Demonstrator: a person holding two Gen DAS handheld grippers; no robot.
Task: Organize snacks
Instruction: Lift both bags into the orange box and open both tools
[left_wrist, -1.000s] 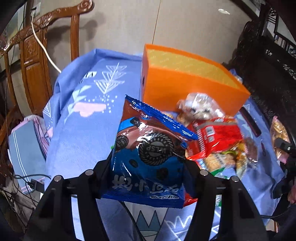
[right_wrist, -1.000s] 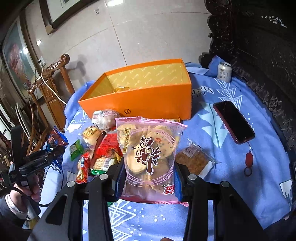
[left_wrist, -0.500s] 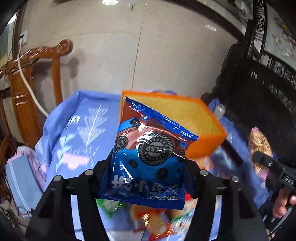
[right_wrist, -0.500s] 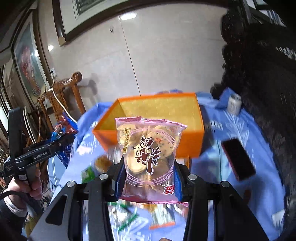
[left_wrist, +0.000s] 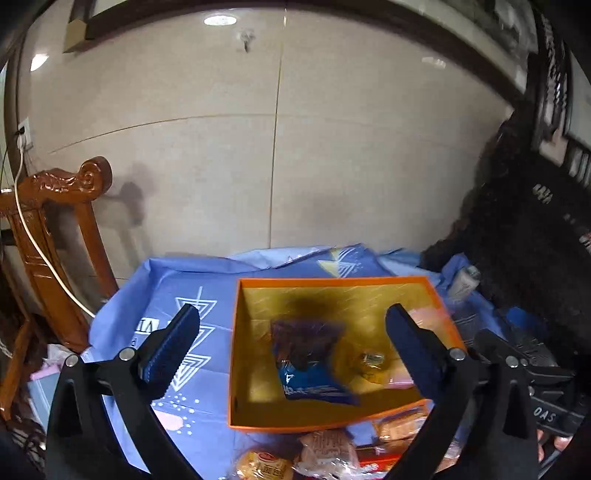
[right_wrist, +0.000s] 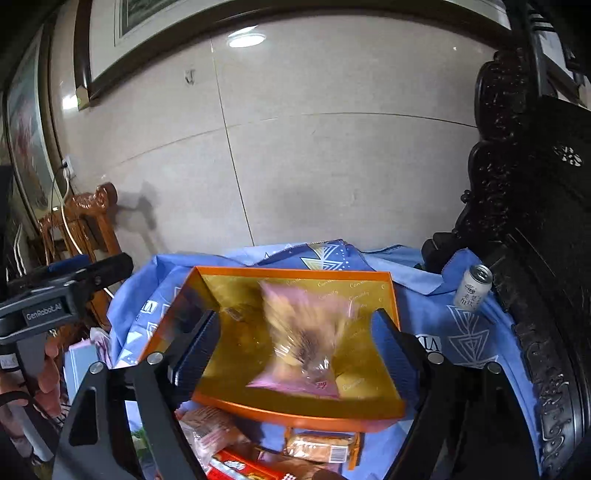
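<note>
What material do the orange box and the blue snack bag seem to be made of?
Orange box: probably stiff cardboard, matte, with thin straight walls and a printed yellow lining. Blue snack bag: probably thin plastic film, glossy, though motion blur leaves this uncertain.

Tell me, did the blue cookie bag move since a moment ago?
Yes. The blue cookie bag was between the left gripper's fingers, in front of the orange box. The jaws have just opened, and now it is inside the box, blurred.
</note>
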